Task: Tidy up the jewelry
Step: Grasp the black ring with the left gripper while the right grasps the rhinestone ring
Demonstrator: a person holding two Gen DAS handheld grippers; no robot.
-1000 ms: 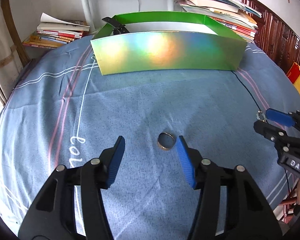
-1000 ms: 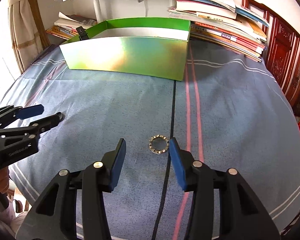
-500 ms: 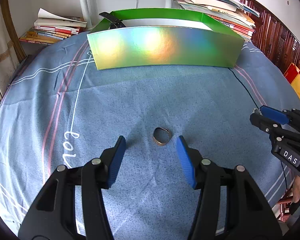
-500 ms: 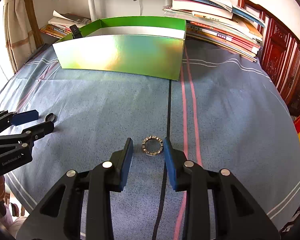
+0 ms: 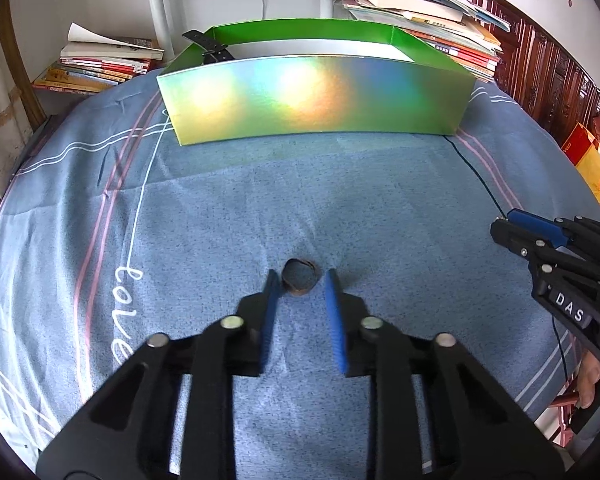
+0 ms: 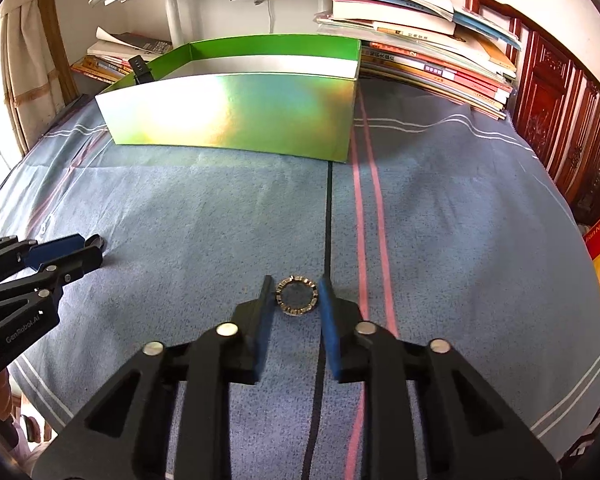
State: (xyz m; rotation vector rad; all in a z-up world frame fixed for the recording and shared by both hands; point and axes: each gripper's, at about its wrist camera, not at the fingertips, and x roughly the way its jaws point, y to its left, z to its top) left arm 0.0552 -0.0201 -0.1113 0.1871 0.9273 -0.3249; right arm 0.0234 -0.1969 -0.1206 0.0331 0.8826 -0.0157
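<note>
Blue striped cloth [image 5: 220, 220] covers the desk, with a shiny green box [image 5: 312, 96] at its far side and books stacked behind. Each claw is partly open, straddling a ring on the cloth without clearly gripping it: the left claw [image 5: 300, 280] around a plain band [image 5: 300, 278], the right claw [image 6: 294, 294] around a studded ring [image 6: 297, 295]. Both rings look light, hard and slippery, so I would pinch them across the outer rim.

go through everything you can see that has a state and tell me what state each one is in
Left gripper: open, fingers on either side of the plain ring.
Plain ring: on the cloth, tilted, not gripped.
Right gripper: open, fingers close on either side of the studded ring.
Studded ring: flat on the cloth, not lifted.
Green box: open-topped, upright.
Black strap: draped over the box's rim.
</note>
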